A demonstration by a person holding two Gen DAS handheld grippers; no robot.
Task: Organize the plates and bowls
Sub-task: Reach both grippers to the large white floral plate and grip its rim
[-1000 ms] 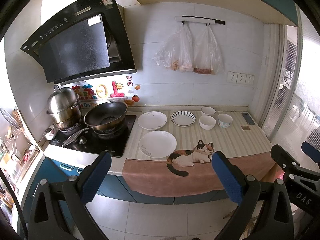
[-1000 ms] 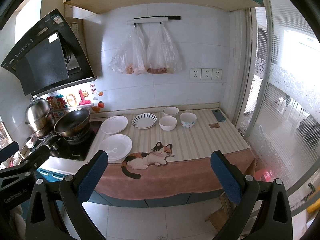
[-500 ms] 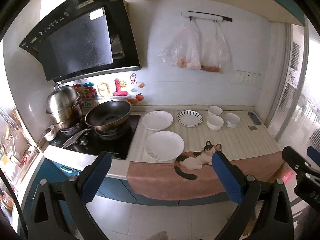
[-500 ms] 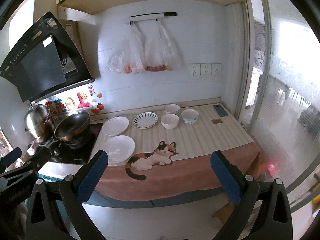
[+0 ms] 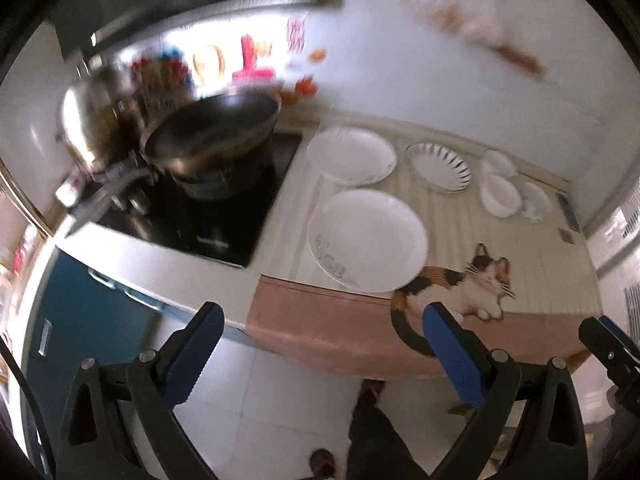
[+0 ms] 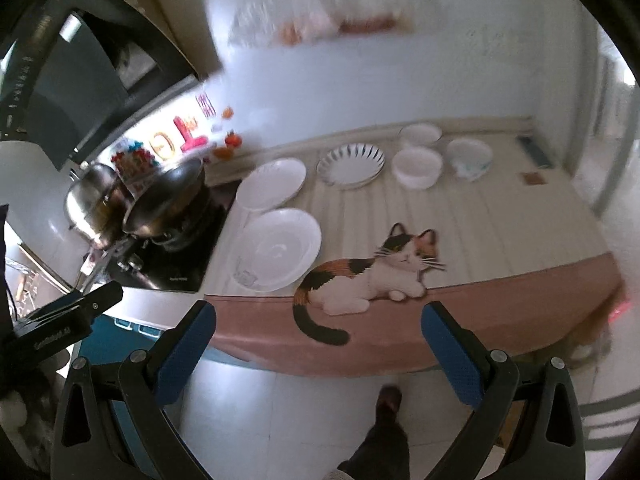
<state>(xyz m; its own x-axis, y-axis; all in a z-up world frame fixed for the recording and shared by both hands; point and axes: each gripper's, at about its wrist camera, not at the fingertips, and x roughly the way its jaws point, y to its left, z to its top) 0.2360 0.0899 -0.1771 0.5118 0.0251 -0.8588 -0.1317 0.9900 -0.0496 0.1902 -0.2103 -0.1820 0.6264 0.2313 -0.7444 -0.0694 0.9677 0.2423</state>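
A large white plate (image 5: 368, 240) (image 6: 280, 250) lies near the counter's front edge, with a second white plate (image 5: 352, 154) (image 6: 272, 184) behind it. A striped plate (image 5: 438, 166) (image 6: 351, 164) and three bowls sit along the back: two white bowls (image 5: 500, 200) (image 6: 417, 162) (image 6: 420, 133) and a patterned bowl (image 5: 536, 200) (image 6: 469, 156). My left gripper (image 5: 324, 320) is open in front of the counter, below the large plate, and holds nothing. My right gripper (image 6: 320, 316) is open too, off the counter's front edge by the cat picture.
A stove with a dark wok (image 5: 212, 132) (image 6: 164, 200) and a steel pot (image 6: 90, 200) stands to the left of the plates. A cat-print mat (image 6: 460, 240) covers the counter. A phone (image 6: 534, 148) lies at the far right. A person's leg and shoe (image 6: 388, 400) are on the tiled floor.
Both grippers have moved in toward the counter and tilted downward; the counter now looks much larger and the floor shows below. Both views are motion-blurred. Nothing has been gripped.
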